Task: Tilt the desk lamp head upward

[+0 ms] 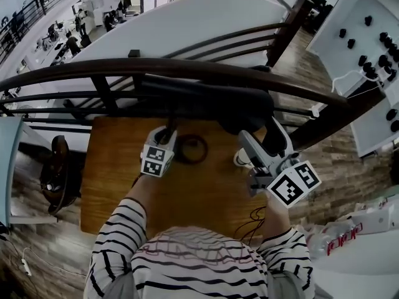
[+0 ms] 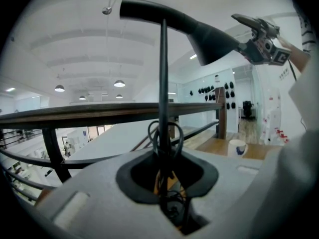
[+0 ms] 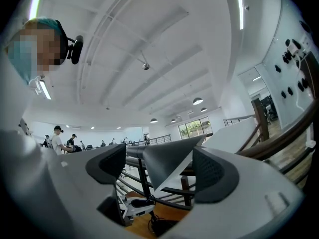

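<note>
My left gripper (image 2: pixel 164 176) pinches the pole (image 2: pixel 163 83). My right gripper (image 3: pixel 159 169) sits spread around the lamp head (image 3: pixel 167 158), so I'd lift slowly from underneath.

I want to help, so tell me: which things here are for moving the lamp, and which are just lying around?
For the job: lamp head, between the open right tongs; lamp pole, gripped by the left tongs.
Just lying about: white mug on the wooden table; railing behind.
</note>
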